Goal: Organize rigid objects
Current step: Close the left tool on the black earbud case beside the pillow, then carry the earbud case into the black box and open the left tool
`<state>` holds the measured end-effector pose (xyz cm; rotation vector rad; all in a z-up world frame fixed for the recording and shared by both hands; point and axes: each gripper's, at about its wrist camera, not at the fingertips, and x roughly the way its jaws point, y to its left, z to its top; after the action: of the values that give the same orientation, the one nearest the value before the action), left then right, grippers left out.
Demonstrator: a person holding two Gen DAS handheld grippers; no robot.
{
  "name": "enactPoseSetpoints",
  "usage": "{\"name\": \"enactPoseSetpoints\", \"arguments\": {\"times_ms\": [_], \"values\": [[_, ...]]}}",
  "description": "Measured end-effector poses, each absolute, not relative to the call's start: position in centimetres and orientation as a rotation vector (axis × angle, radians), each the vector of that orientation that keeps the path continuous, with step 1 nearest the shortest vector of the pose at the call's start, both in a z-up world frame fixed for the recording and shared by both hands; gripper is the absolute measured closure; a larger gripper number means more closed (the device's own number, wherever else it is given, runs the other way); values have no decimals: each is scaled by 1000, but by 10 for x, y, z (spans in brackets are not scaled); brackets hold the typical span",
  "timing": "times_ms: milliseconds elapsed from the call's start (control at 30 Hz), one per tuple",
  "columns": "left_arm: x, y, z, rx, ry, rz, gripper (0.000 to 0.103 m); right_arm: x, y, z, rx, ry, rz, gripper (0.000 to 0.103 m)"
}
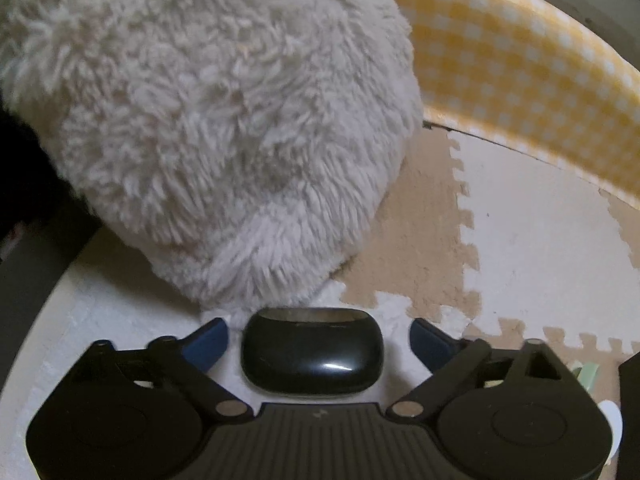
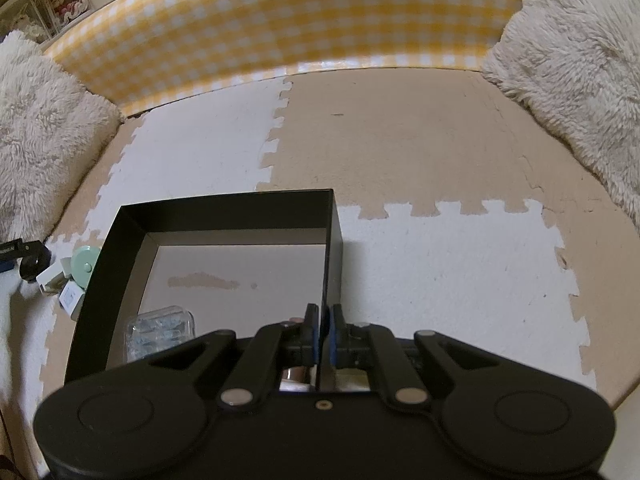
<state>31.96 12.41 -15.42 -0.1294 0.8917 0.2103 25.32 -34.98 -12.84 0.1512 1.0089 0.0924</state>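
In the left wrist view my left gripper point(image 1: 318, 340) is open, its blue fingertips point(image 1: 208, 342) on either side of a glossy black oval case point(image 1: 312, 354) lying on the foam mat, apart from it. In the right wrist view my right gripper point(image 2: 323, 324) is shut on the right wall of a black open box point(image 2: 334, 236). A clear plastic case point(image 2: 160, 330) lies inside the box near its front left. A mint round object point(image 2: 85, 264) and small white items point(image 2: 54, 278) lie on the mat left of the box.
A large fluffy cream cushion point(image 1: 208, 112) sits just beyond the black case. A yellow checked barrier point(image 2: 280, 28) bounds the beige and white puzzle mat point(image 2: 440, 264). More fluffy cushions point(image 2: 572, 68) lie at the right and left.
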Motion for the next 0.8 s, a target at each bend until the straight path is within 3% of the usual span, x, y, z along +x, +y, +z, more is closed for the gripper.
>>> {"name": "enactPoseSetpoints", "arguments": {"times_ms": [167,800], "values": [[325,125,-159,-122,895,229,22,253,-349,-128,148,1011,92,98],[312,87,-134,-211,888,108,23,254,-349,-128,149,1012,94,98]]}}
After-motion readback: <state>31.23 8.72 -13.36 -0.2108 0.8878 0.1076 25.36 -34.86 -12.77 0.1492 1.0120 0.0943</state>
